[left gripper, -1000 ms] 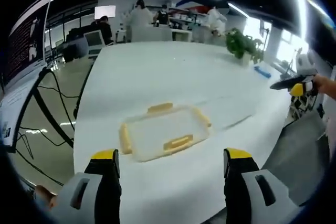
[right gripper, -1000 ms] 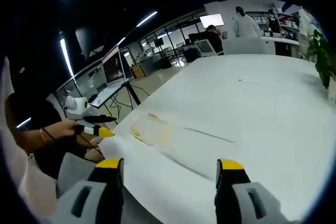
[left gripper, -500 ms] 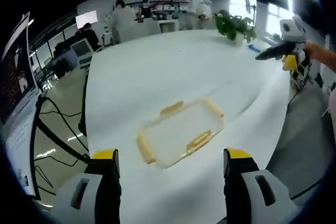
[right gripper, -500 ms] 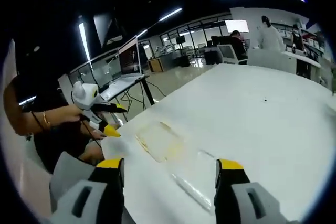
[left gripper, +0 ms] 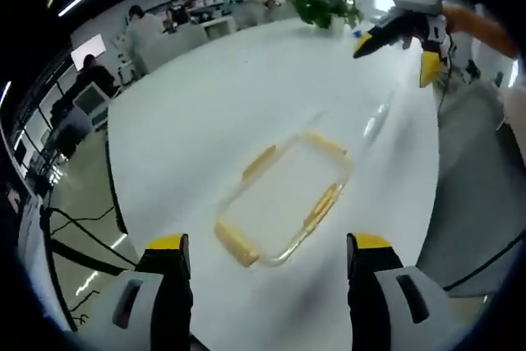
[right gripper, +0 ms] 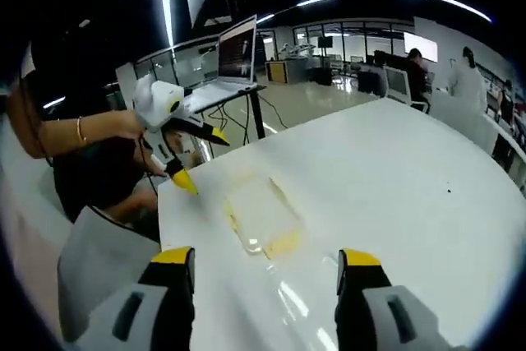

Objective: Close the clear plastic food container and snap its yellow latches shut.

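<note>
The left gripper (left gripper: 261, 254) had its jaws spread wide with nothing between them, hovering above the clear container (left gripper: 285, 197), which lay flat on the white table (left gripper: 189, 113) just beyond the tips. The right gripper (right gripper: 265, 265) was likewise agape and empty, the container (right gripper: 263, 215) farther ahead of it. Whether the yellow latches (left gripper: 322, 203) were snapped could not be made out (glare and blur). Compared with a second before, the left gripper view looked down more steeply, and the right gripper (left gripper: 400, 18) showed larger in it.
</note>
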### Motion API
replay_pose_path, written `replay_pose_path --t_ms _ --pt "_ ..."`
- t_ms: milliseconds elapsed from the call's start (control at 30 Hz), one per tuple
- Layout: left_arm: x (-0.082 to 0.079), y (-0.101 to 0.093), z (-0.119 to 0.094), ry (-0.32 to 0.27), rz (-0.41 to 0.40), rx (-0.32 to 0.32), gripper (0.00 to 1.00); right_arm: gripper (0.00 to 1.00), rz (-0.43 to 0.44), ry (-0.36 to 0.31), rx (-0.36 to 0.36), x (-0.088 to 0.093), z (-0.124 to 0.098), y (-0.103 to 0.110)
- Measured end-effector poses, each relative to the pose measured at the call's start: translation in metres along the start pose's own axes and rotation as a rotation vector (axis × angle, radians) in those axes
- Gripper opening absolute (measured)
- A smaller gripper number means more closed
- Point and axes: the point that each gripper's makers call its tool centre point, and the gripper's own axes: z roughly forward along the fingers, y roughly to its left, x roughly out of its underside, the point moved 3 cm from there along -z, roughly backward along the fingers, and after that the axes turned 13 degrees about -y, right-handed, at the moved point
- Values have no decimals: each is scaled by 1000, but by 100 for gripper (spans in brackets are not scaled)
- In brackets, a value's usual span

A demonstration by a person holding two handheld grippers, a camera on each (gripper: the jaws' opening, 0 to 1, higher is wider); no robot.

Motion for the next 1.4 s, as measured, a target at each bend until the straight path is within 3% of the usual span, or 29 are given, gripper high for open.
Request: replay_pose_path --t_ms 200,333,400,433,533,767,967,1167,1300,1400 --pt "4 6 10 58 88 40 76 70 -39 48 -66 3 21 5" --pt "11 7 14 109 141 82 76 69 -127 109 -81 6 32 0" --pt "13 5 16 117 151 109 75 70 -85 97 -110 4 37 2" --pt "17 6 18 139 164 128 75 69 -14 75 -125 0 40 5" --pt "25 11 21 215 230 145 75 70 -42 92 -130 0 48 -2" --pt "29 18 32 248 283 212 75 72 -116 172 -157 5 69 -6" --pt "31 22 36 256 280 247 73 73 -114 189 -125 6 77 -16" --pt "31 23 40 260 298 281 72 73 -155 235 -167 15 92 -13" --pt "33 21 43 272 304 304 72 73 -164 307 -201 29 102 -10" --pt "38 22 46 293 321 298 71 71 -174 378 -162 38 107 -15"
